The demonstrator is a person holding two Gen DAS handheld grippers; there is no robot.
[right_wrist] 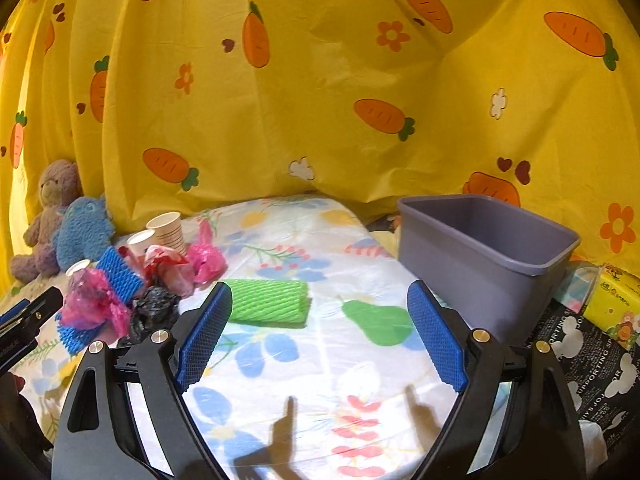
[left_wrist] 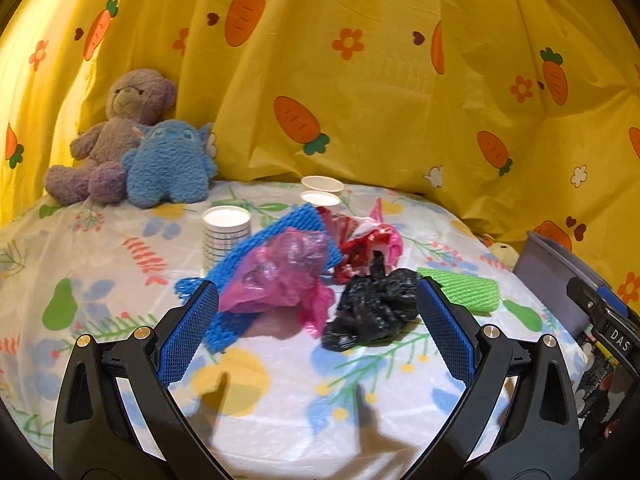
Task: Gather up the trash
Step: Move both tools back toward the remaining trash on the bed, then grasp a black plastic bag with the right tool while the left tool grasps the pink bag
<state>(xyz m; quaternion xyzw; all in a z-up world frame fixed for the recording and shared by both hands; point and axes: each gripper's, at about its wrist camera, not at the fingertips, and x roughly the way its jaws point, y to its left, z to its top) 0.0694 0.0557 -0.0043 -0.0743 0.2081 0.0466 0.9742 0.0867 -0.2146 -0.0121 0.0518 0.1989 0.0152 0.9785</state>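
Crumpled pink plastic bag (left_wrist: 276,276) and black bag (left_wrist: 372,308) lie heaped for collecting. The left gripper (left_wrist: 318,320) and right gripper (right_wrist: 320,328) both gape wide, empty; the grey plastic bin (right_wrist: 480,248) waits nearby, likely for drops.

We have the trash bunched mid-table (right_wrist: 320,360), with the bin (right_wrist: 480,248) off at the right edge.

We see two plush toys (left_wrist: 132,156) sitting side by side in the far left corner against the curtain (left_wrist: 360,80). Three paper cups (left_wrist: 226,232) stand behind the heap, toward the far edge. In the heap, the crumpled bag (left_wrist: 280,272) lies on the foam net (left_wrist: 256,264), a wrapper (left_wrist: 360,244) sits behind it, and another crumpled bag (left_wrist: 372,308) lies just right of it. The second foam net (right_wrist: 268,300) lies apart, between the heap and the bin. Right of the bin, off the table, we spot a tissue pack (right_wrist: 616,300).
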